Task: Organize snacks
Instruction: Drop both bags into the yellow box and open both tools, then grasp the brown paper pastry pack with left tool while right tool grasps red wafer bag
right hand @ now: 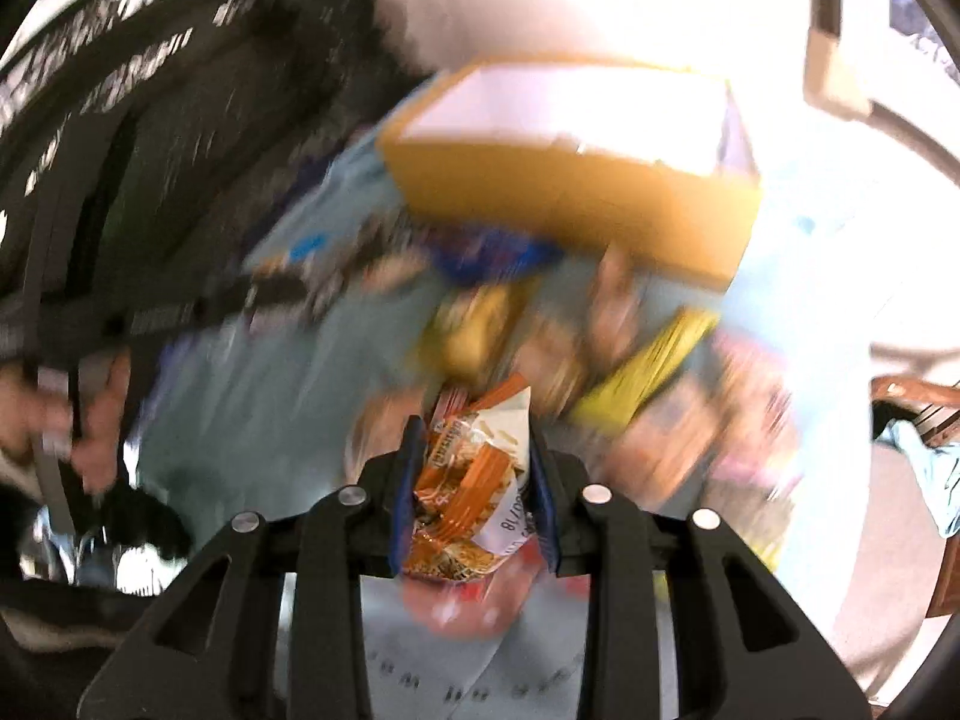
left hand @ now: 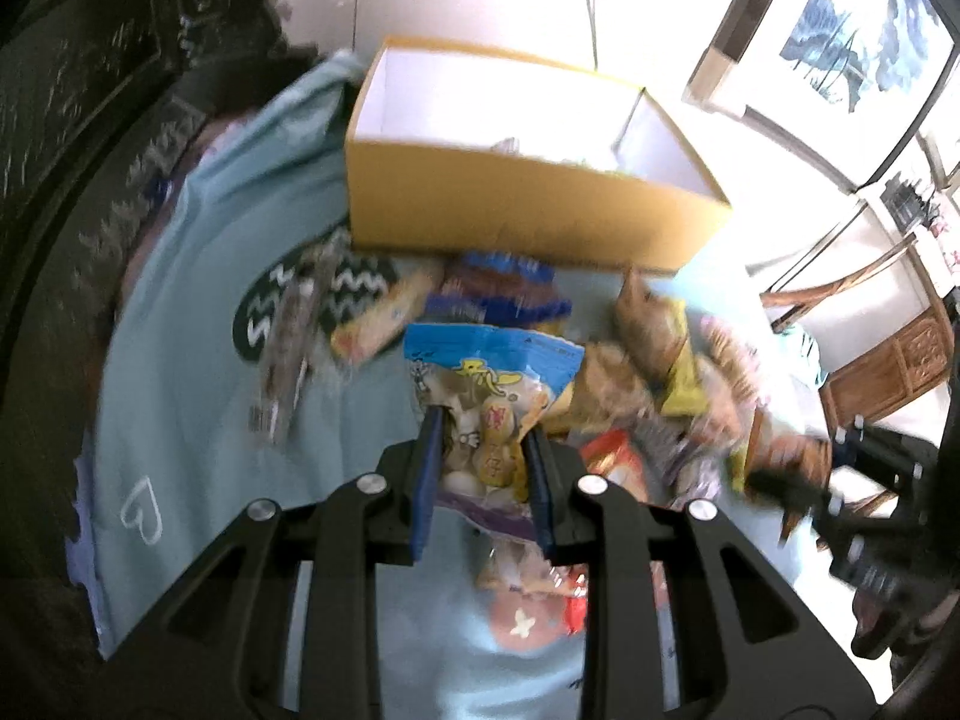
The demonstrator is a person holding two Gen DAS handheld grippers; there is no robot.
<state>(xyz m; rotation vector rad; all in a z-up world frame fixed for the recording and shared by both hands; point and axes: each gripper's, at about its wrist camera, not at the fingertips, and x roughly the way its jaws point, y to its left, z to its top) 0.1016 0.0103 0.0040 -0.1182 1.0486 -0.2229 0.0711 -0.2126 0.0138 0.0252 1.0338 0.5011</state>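
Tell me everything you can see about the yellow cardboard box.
The yellow cardboard box is open-topped, mustard yellow outside and white inside, with a divider splitting off a smaller section at its right end. It looks like thin card. It sits upright on the light blue cloth beyond the heap of snack packets, some lying against its front wall. Its contents are washed out by glare.

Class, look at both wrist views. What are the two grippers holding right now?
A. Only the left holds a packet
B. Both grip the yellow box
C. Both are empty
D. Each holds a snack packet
D: the left gripper clamps a blue-topped snack bag, and the right gripper clamps an orange-and-white packet.
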